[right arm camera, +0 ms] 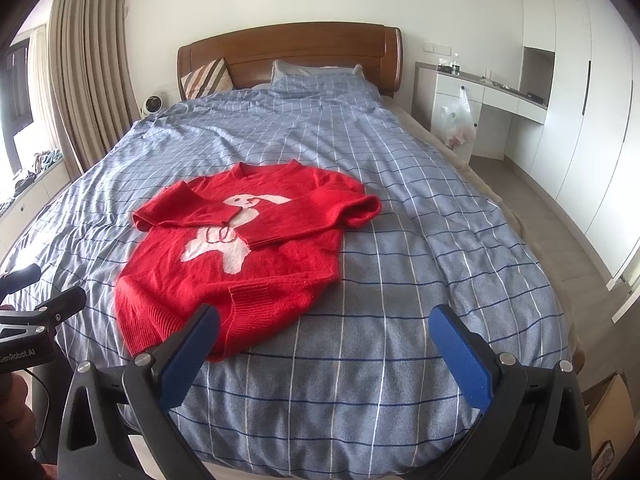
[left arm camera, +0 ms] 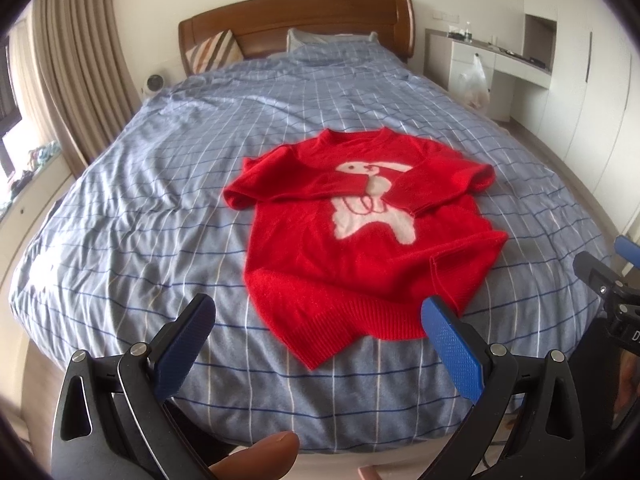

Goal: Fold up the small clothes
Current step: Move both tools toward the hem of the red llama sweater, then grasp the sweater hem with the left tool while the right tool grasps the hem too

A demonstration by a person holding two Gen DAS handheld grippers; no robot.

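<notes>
The red sweater [left arm camera: 360, 248] lies flat on the blue checked bedcover [left arm camera: 160, 168], both sleeves folded across its chest. The left gripper [left arm camera: 318, 320] hangs just before the sweater's hem, jaws spread wide and empty. The right gripper [right arm camera: 324, 332] is right of the hem, jaws also spread, empty.

Both grippers look like the same build: black plastic arms with triangular cutouts, silver round screws at the joints, and long blue pads with a fine dotted grip texture. On the left gripper [left arm camera: 318, 320] the pad at 7 o'clock sits in shadow, so it reads darker than the bright one at 5 o'clock. The right gripper [right arm camera: 324, 330] matches. The left unit's black body carries white "GenRobot.AI" lettering and a thin black cable.
</notes>
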